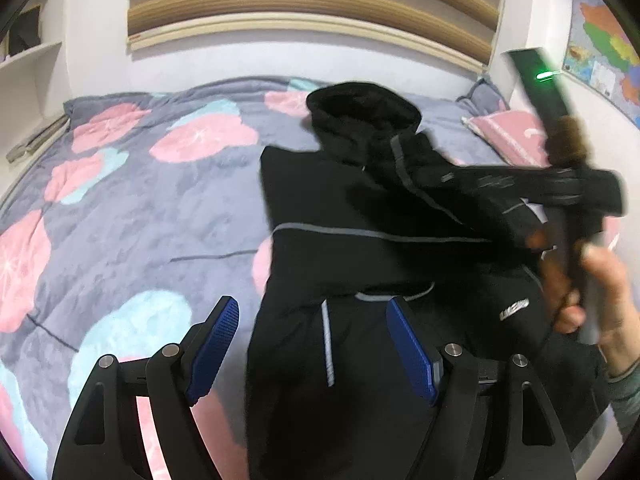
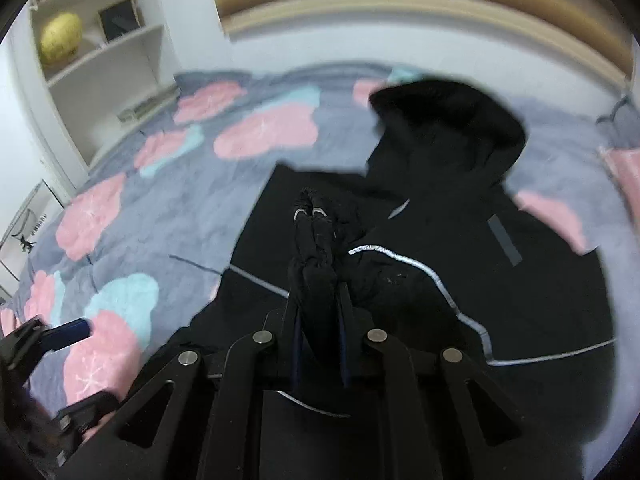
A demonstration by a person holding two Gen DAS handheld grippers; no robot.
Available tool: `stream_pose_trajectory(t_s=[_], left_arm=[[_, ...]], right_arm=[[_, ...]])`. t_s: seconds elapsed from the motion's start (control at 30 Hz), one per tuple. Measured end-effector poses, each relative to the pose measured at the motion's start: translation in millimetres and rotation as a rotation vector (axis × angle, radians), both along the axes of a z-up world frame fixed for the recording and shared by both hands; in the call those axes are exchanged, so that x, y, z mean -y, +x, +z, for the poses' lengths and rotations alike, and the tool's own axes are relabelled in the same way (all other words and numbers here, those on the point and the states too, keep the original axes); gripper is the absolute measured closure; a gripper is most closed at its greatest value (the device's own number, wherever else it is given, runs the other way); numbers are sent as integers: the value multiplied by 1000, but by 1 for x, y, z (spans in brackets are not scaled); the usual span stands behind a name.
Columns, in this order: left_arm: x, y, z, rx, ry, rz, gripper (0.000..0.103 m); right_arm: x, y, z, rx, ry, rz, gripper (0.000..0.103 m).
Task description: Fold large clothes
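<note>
A black hooded jacket with grey reflective stripes lies on the bed, hood toward the wall; its left side is folded in to a straight edge. It also shows in the right wrist view. My left gripper is open and empty, its blue pads above the jacket's lower left part. My right gripper is shut on the jacket's sleeve and holds it lifted over the jacket's body. In the left wrist view the right gripper appears blurred at the right with the sleeve stretched across.
The bed has a grey quilt with pink and blue flowers. A pink pillow lies at the right. White shelves stand at the left, with a yellow ball. A map hangs on the right wall.
</note>
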State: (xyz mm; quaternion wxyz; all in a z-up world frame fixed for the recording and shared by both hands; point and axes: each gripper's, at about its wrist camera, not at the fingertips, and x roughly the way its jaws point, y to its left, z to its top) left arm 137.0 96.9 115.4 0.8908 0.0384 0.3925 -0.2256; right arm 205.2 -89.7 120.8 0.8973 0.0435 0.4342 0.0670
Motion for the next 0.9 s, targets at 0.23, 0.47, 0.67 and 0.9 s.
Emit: stream_pose_trajectory(t_s=[0.23,0.47,0.67,0.9], left_arm=[[-11,9,-17,-45,-39,-27,26],[9,61,-20,-176,-276,-66,26],[55,115,-57,-367,-389,-53,26],[95,134,-81,-432,-454,-18,85]], right_arm=[[4,8,-56,-134,83,45,66],[66,-59,4,16,39,41,40],[132,-103,19,51,-4,-59,37],[189,-113,0,-21,-71,-200,37]])
